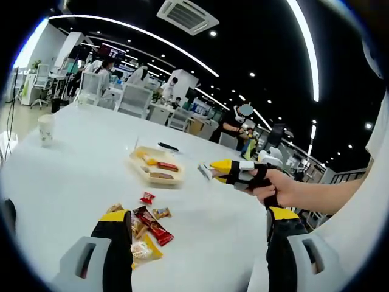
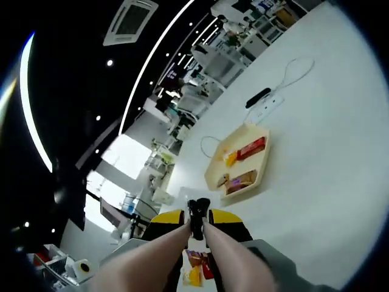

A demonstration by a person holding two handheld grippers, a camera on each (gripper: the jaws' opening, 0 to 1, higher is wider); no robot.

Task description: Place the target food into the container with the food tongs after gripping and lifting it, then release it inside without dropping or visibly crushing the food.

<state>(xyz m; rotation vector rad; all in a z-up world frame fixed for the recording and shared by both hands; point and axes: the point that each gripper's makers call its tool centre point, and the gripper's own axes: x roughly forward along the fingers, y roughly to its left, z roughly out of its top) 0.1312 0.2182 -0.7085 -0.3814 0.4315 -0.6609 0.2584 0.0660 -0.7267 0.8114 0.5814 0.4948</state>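
Nearest in the left gripper view, the left gripper (image 1: 197,234) has its yellow-and-black jaws set wide apart with nothing between them, above a loose pile of small wrapped snacks in red and yellow packets (image 1: 144,228) on the white table (image 1: 73,176). These look like the target food, not yet lifted. Further out, a hand (image 1: 281,185) holds the right gripper (image 1: 209,171) level, near the shallow cream tray with compartments (image 1: 157,167), which already holds a few packets. I see no separate tongs.

To do the pick well, I'd lower onto one packet at the pile's edge and close gently.

In the right gripper view the jaws seem closed on a dark piece, though I cannot tell; a black remote and white cable (image 2: 267,97) lie beyond the tray.
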